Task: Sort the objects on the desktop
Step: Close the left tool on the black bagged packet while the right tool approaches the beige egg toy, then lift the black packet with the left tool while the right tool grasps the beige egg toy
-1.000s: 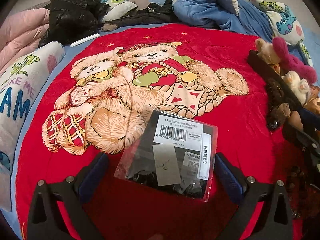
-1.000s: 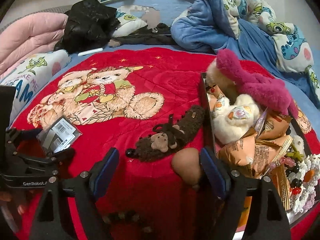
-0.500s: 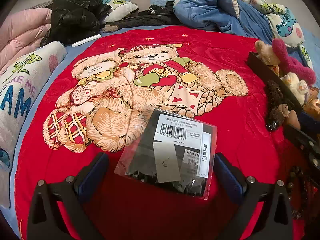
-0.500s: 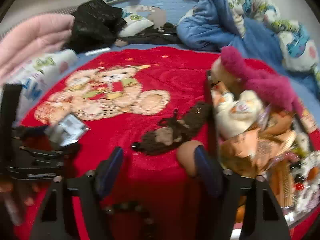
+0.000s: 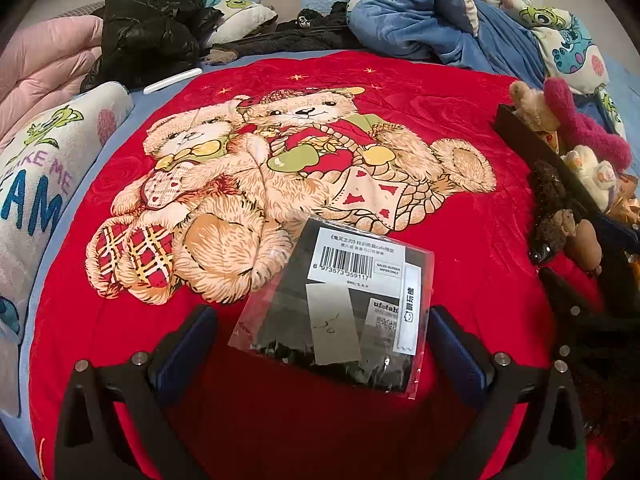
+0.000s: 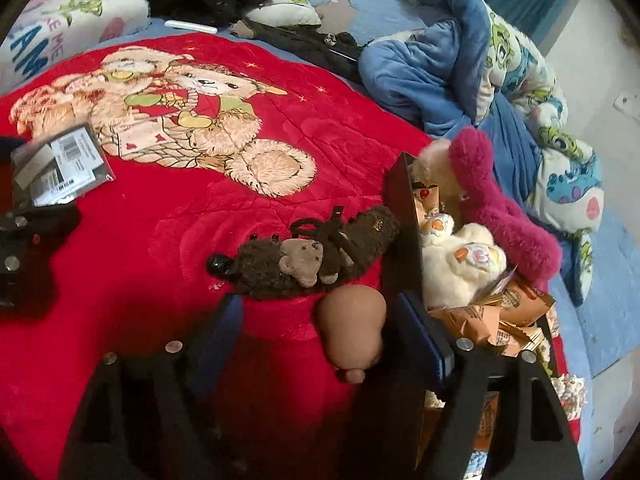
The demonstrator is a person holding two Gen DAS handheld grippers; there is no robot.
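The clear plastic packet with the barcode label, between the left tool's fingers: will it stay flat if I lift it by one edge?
Probably not. The clear plastic packet with the barcode label looks thin and glossy, so it may sag and slip. Its dark contents seem bunched at the near edge, which could swing down. It is likely light.

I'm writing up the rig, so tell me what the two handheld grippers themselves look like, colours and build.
Both match. The left gripper and right gripper each have two black, angular plastic fingers with cut-out openings, dark blue pads on the inner faces, and round silver screw heads. No cables, hands or sleeves show.
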